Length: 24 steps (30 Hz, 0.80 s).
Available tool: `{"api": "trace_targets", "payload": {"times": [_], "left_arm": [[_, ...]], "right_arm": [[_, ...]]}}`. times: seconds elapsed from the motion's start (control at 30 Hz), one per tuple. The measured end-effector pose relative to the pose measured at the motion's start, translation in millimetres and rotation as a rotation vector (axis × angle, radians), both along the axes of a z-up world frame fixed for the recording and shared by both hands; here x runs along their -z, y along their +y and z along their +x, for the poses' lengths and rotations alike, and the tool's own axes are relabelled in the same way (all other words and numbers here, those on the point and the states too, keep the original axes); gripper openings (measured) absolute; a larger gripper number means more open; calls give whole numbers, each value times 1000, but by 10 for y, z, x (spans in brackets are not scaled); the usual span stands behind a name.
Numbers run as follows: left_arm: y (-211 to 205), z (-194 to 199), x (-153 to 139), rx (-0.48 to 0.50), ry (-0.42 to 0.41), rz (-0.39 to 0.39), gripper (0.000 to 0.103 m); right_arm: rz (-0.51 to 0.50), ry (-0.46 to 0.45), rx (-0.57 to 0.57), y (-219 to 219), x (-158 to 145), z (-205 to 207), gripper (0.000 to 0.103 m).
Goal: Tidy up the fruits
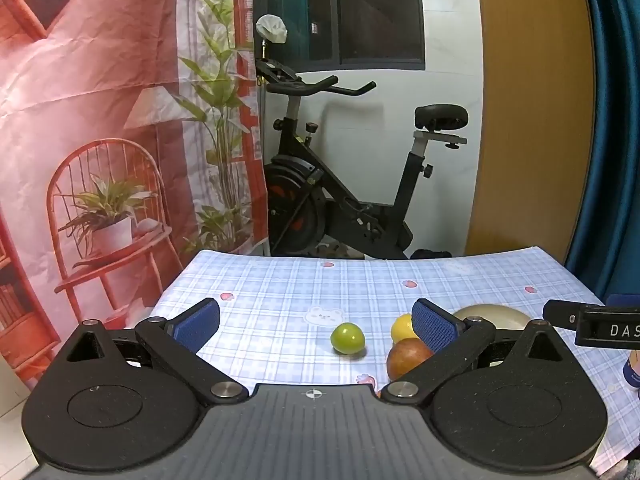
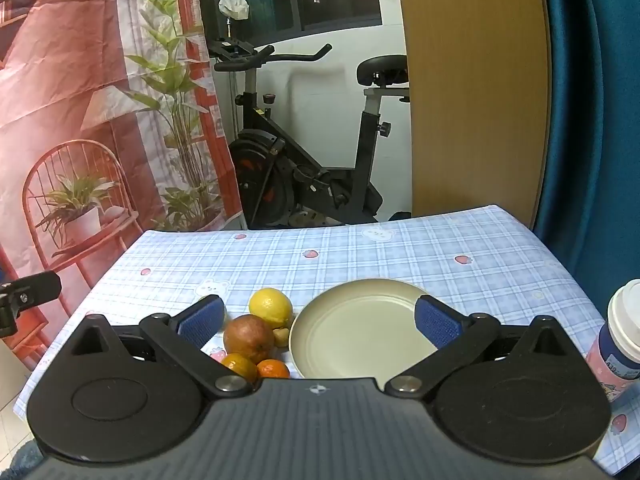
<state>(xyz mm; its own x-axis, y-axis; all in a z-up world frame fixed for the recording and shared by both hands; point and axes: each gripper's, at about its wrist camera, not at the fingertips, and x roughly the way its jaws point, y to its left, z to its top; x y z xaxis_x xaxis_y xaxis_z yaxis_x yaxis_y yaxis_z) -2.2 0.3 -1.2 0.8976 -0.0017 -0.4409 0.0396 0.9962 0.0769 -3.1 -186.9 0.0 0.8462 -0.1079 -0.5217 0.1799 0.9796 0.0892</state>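
Hand-held gripper, left (image 1: 316, 320): jaws spread wide, nothing between them, hovering low over the bench (image 1: 280, 280). Hand-held gripper, right (image 2: 320, 320): likewise released and empty, poised above the near rim of the plate (image 2: 360, 320).

Fruit, all loose on the checked cloth, none on the plate:
- green fruit (image 1: 347, 338), alone, apart from the others, ahead of the left jaws
- lemon (image 2: 270, 312), just left of the plate
- red apple (image 2: 249, 338), in front of the lemon, touching or nearly so
- two small oranges (image 2: 273, 369), nearest the camera, partly hidden by the gripper body
- small pale item (image 2: 281, 336) between apple and plate; kind not clear

Other: capped cup (image 2: 618, 340) at the right edge.

Step, as judged: gathering not yet begun. Next move calls for lowering one open gripper around a single fruit, closing gently since round fruit rolls, then carrying it to the plate.
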Motion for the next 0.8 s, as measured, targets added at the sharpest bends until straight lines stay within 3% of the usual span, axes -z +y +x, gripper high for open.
{"api": "trace_targets", "payload": {"times": [0.8], "left_arm": [[-13,-4,2,-2,0,-5,103]], "right_arm": [[4,-4,4,26,-1,-4,103]]}}
